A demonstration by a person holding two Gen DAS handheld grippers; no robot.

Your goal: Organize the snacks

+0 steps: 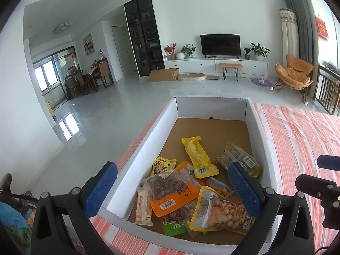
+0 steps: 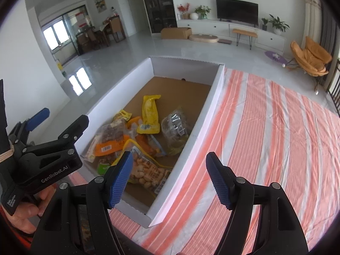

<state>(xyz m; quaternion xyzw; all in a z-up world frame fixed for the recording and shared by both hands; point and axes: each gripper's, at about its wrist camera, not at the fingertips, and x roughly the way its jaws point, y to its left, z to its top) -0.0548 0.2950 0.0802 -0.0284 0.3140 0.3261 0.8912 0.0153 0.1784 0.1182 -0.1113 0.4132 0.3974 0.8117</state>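
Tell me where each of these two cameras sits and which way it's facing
Left wrist: on the left gripper, angled down into the white cardboard box with a brown floor; its own blue-padded fingers show, open and empty, and part of the right gripper at the right edge.
Right wrist: on the right gripper, above the box's right wall and the orange-and-white striped cloth; its open fingers show, plus the left gripper and the hand holding it.
Shared: the box, the long yellow snack packet, the television.

the left gripper hangs wide open and empty over a white box on a striped cloth; snack packets lie heaped inside.
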